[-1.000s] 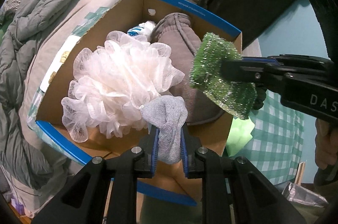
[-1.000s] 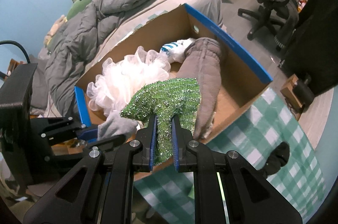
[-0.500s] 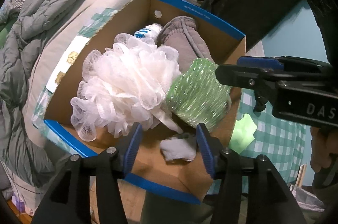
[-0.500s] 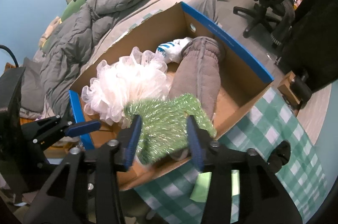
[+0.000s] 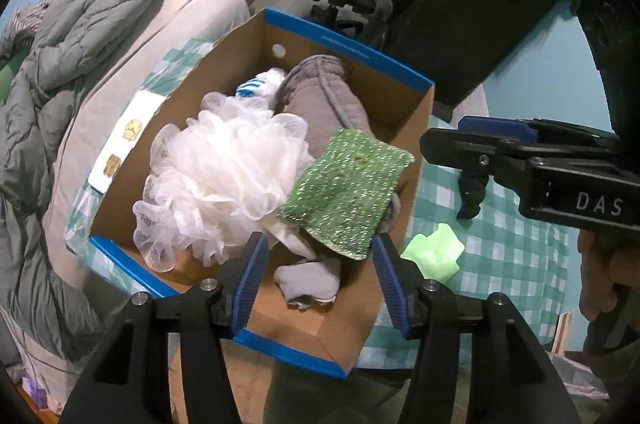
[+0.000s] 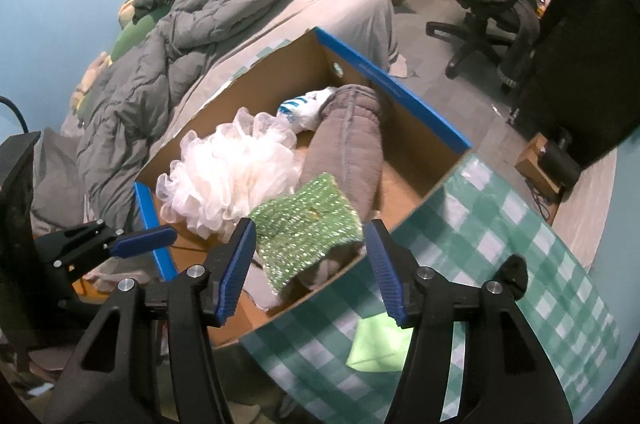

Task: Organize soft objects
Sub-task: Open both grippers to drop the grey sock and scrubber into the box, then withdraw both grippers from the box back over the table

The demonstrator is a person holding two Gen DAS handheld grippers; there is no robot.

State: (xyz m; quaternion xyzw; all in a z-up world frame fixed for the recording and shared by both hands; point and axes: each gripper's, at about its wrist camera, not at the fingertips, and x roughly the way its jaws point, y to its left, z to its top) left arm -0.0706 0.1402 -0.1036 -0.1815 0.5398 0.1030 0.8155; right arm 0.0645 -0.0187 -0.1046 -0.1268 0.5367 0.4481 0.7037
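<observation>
Green sponge [image 5: 347, 193] lies inside the cardboard box [image 5: 348, 54], tilted against the grey rolled garment [image 5: 320, 104]. Left gripper [image 5: 318, 282] and right gripper [image 6: 308, 270] are both spread wide and hold nothing. Lift each gripper straight up clear of the box rim before reaching for the 2 items on the checked cloth [image 6: 520, 244]: light green cloth [image 6: 378, 348], black item [image 6: 514, 274]. Box contents: white mesh pouf [image 5: 224, 180], grey sock [image 5: 308, 282], blue-striped white item [image 5: 256, 88].

Matt brown cardboard box [image 5: 256, 68] with glossy blue edging; frilly white mesh pouf [image 5: 224, 180]; glittery rough green sponge [image 5: 344, 192]; soft grey fleece roll [image 5: 324, 104]; checked cloth [image 6: 500, 264]
</observation>
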